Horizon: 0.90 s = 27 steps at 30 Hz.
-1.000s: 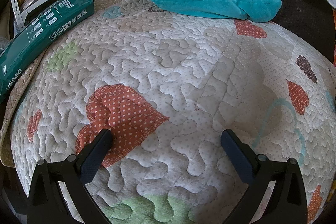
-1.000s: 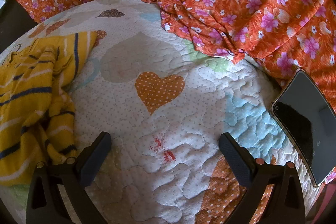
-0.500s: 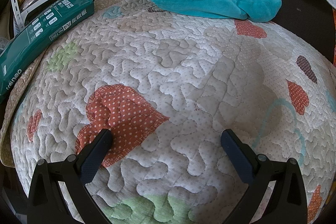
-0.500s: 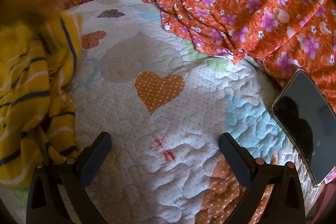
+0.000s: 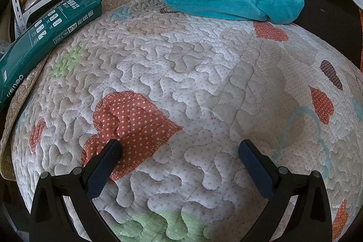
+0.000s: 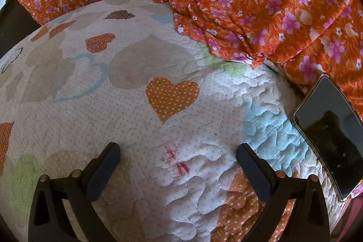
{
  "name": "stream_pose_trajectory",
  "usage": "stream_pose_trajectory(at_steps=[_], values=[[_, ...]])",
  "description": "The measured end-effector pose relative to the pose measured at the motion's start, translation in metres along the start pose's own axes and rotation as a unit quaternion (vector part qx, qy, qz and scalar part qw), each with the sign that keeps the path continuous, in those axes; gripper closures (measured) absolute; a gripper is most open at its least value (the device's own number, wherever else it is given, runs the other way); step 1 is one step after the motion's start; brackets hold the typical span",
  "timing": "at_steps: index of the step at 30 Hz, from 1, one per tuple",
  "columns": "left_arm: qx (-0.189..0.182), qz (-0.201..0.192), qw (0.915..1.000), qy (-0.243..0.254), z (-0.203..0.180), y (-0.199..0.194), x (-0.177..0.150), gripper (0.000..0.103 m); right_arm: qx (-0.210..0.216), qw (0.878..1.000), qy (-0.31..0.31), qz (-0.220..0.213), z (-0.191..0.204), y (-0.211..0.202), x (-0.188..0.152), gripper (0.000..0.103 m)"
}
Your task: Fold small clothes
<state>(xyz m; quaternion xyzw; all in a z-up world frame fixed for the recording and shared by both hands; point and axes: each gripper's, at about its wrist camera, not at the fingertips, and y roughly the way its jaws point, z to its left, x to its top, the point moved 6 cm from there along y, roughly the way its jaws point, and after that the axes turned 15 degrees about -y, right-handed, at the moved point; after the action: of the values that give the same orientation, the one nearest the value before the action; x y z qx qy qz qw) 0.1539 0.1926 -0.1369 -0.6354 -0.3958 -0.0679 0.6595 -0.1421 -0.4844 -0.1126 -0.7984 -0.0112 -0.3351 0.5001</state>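
Small clothes appear in neither view; left gripper (image 5: 179, 149) and right gripper (image 6: 178, 151) rest spread and empty over the heart-print quilt (image 5: 181, 65). Judged stage: between garments; next, a piece must be located and laid flat

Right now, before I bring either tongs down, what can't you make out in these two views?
- Any small garment to fold: in neither view; only the heart-print quilt lies under both open tongs.
- Orange floral cloth, right wrist view: cut off by the top and right edges, so its type is unclear.
- Phone: screen dark; its lower corner runs into the dark fisheye border.
- Green A4 paper pack, left wrist view: cut off at the left edge.
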Motion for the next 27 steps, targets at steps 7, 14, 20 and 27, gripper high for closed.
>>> stream_pose_trajectory(at_steps=[7,14,20,27], values=[[0.0,0.0,1.0,0.0,0.0001,0.0,-0.0001,0.0,0.0,1.0,0.0,0.0,0.0001,0.0005,-0.001,0.0],[0.0,0.0,1.0,0.0,0.0002,0.0,-0.0001,0.0,0.0,1.0,0.0,0.0,-0.0001,0.0007,-0.0008,0.0],[0.0,0.0,1.0,0.0,0.0001,-0.0002,0.0001,0.0,0.0,1.0,0.0,-0.001,-0.0001,0.0007,-0.0005,0.0],[0.0,-0.001,1.0,0.0,-0.0007,-0.0001,0.001,0.0,-0.001,1.0,0.0,0.0,0.0007,-0.0003,0.0009,0.0]])
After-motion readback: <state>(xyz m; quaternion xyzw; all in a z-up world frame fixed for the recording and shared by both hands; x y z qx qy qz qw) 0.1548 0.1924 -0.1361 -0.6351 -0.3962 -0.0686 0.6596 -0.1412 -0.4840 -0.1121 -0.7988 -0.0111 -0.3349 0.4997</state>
